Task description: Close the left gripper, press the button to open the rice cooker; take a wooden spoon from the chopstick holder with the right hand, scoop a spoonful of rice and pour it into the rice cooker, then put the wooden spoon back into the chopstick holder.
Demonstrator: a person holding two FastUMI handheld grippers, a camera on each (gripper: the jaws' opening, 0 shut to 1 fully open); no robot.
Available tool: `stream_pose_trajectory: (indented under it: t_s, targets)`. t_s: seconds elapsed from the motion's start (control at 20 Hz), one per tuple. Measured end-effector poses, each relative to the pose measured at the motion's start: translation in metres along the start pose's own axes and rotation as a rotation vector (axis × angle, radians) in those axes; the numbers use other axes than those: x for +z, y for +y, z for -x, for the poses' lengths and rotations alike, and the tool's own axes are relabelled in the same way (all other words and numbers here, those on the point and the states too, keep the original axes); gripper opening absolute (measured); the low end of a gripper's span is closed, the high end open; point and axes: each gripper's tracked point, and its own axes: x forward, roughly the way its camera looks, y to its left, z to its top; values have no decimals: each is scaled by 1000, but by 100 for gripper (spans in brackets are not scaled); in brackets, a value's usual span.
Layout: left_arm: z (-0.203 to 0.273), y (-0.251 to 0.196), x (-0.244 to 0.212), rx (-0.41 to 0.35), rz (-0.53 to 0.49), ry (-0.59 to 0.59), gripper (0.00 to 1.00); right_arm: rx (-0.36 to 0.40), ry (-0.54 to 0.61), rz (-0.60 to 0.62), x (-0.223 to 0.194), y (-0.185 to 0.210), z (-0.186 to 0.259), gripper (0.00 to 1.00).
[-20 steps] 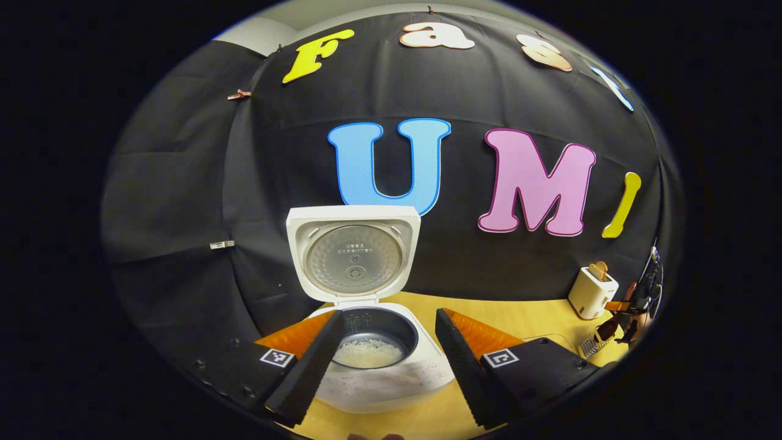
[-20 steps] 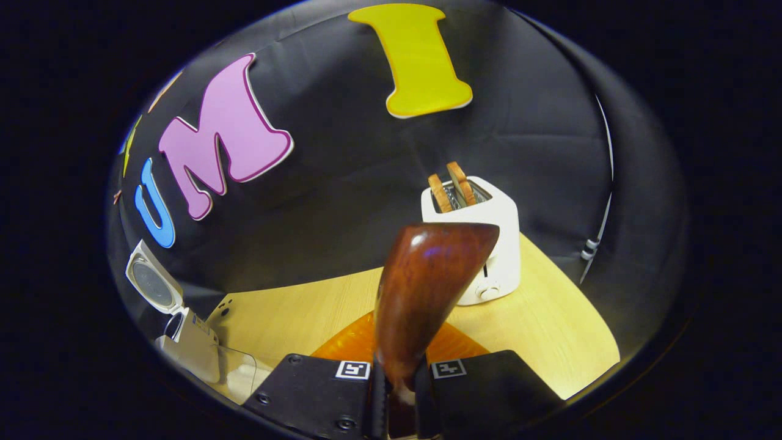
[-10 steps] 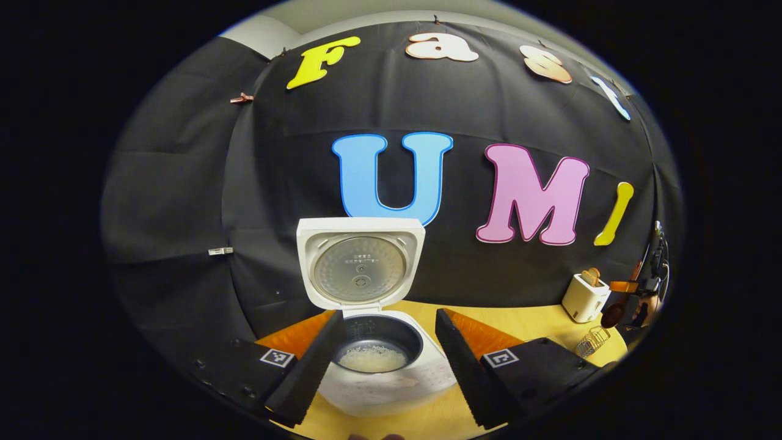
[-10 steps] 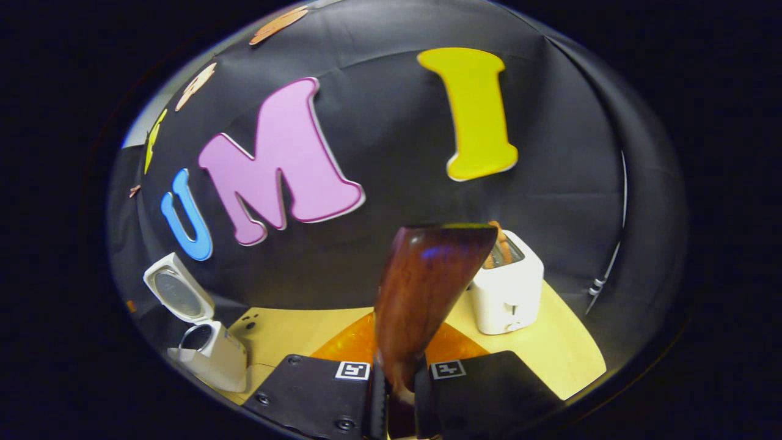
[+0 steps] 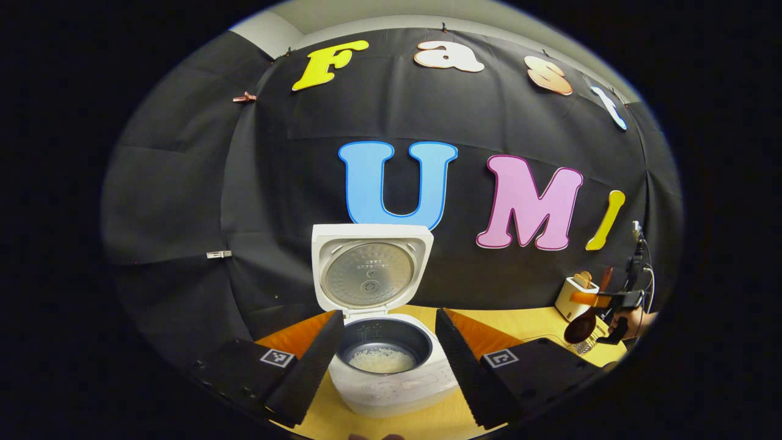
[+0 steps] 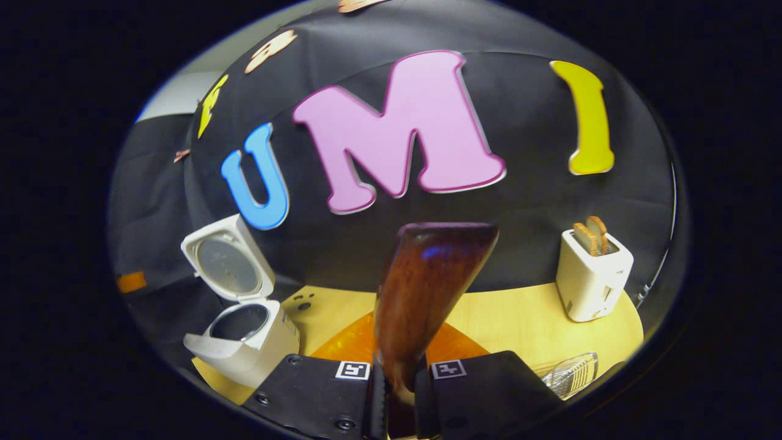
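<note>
Black cloth hangs behind a pale wooden table [image 5: 525, 321], and I take the rice cooker [image 5: 391, 376] as my landmark. It stands on the table with its lid [image 5: 371, 271] raised upright at its back. In the left gripper view I look straight into its dark pot, where white rice [image 5: 382, 360] lies on the bottom; my left gripper [image 5: 385, 360] frames the cooker with its two fingers spread wide on either side, gripping nothing.

Far to the right of the cooker in that view I see my right gripper [image 5: 602, 299], small, with the wooden spoon [image 5: 583, 324] hanging bowl-down from it, above a wire chopstick holder [image 5: 586, 345] and just in front of a white toaster [image 5: 573, 295].

The right gripper view looks from the other side: the rice cooker [image 6: 247, 333] sits off to the left, lid [image 6: 227, 266] tilted, and the rice is hidden. My right gripper [image 6: 394, 391] has its fingers pressed tight on the wooden spoon [image 6: 427, 293], whose broad handle end rises up the middle. The toaster [image 6: 592, 275] stands well right of the cooker, with the chopstick holder [image 6: 571, 374] below it.

I count one cooker, one spoon, one holder, one toaster, and two slices of toast [image 6: 591, 235]
</note>
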Motion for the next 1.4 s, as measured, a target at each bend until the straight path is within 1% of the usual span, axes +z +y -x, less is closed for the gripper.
stream_pose_trajectory:
  t_s: [0.1,0.3,0.5,0.7,0.8,0.85,0.9,1.0,1.25,1.4]
  targets:
    - [1,7,-2,-4,1,2,96,-14,31,73,-23,10,-6,22]
    - [1,19,-7,-11,3,11,96,-44,103,202,-66,13,-20,22]
    - [-1,28,-12,-19,8,24,96,-77,153,339,-95,8,-22,22]
    - [-6,34,-14,-29,6,31,96,-101,197,459,-122,12,-24,22]
    - [-9,38,-14,-30,10,30,96,-136,229,480,-137,9,-23,22]
    - [-10,40,-13,-32,13,29,96,-156,262,466,-148,6,-21,22]
    - [-12,41,-13,-32,14,29,96,-170,243,449,-148,8,-26,22]
    - [-14,46,-13,-30,17,25,96,-187,264,366,-151,13,-26,22]
    - [-17,54,-12,-23,33,21,95,-236,273,95,-158,28,-34,22]
    - [-17,60,-12,-16,44,18,95,-250,268,-63,-159,34,-40,22]
